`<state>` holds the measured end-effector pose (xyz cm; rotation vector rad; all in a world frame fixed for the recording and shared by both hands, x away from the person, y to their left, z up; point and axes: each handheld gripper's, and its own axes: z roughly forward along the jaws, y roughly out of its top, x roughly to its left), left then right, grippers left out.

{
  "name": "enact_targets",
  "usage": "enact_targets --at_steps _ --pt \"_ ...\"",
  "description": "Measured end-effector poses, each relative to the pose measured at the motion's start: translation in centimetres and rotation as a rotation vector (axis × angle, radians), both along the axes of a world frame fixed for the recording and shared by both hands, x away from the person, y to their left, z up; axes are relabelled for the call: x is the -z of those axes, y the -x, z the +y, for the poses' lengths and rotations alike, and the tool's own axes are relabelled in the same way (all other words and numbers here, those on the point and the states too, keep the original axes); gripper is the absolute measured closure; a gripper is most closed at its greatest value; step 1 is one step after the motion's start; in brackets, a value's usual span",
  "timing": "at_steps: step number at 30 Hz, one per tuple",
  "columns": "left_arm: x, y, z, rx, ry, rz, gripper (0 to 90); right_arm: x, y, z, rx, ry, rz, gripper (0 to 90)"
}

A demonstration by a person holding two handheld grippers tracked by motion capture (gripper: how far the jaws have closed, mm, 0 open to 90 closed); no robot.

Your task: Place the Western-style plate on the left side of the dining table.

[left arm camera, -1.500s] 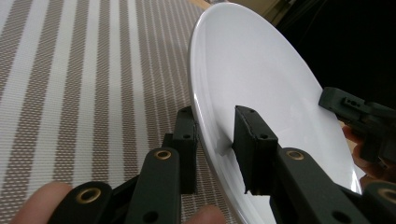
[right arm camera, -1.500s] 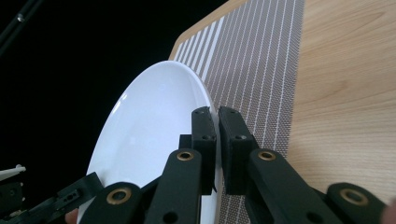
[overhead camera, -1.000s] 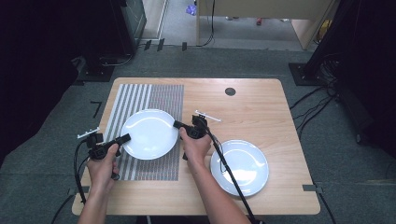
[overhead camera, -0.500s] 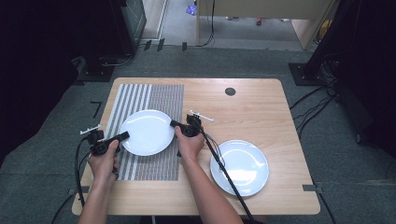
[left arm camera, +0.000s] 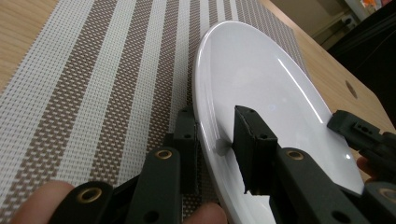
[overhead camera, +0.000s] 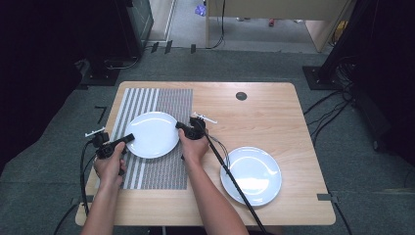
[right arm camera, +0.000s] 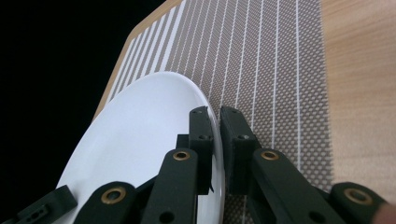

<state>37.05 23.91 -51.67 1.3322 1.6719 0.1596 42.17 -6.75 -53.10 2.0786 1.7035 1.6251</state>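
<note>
I see a pale wooden worktop with a woven placemat on its left half, striped in white and brown-grey bands. A round, glossy white plate lies on the placemat toward its far part. A second white plate, also round and shiny, sits on bare wood to the near right, well apart from the first. A small dark round hole marks the worktop's far side, and a thin white object lies just beyond my right gripper; I cannot tell what it is. Nothing stands between the two plates except the black cable trailing from the right gripper across the wood.

My left gripper meets the plate's left rim. In the left gripper view the left gripper has one jaw under the rim against the mat and the other over the plate's inner face, not pressed tight, so I call it released around the rim. My right gripper is at the plate's right rim; in the right gripper view the right gripper is clenched on that thin edge.

Dark carpet and cables surround the worktop.
</note>
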Motion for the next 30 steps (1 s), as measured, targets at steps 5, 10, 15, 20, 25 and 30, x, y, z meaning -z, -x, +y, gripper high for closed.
enact_targets --at_steps 5,10,15,20,25,30 --pt "-0.1 -0.5 -0.1 -0.003 -0.004 -0.002 72.2 0.3 -0.6 0.1 0.020 -0.011 -0.018 84.8" --pt "0.4 -0.7 0.0 -0.005 -0.006 0.007 69.7 0.4 -1.2 0.6 0.021 0.030 -0.042 84.6" --pt "0.6 -0.8 -0.3 0.008 -0.022 -0.038 59.6 0.4 -1.4 0.9 0.019 0.037 -0.051 83.5" --pt "0.6 -0.7 -0.6 0.037 -0.013 -0.067 44.8 0.3 -1.4 0.8 -0.003 0.049 -0.069 70.6" --pt "0.2 -0.4 -1.0 0.041 -0.070 -0.067 34.3 -0.9 -0.9 0.8 0.003 0.151 -0.118 56.7" --pt "-0.7 0.1 -0.6 0.010 -0.130 -0.069 29.4 -2.3 -0.4 0.5 -0.004 0.154 -0.151 54.3"
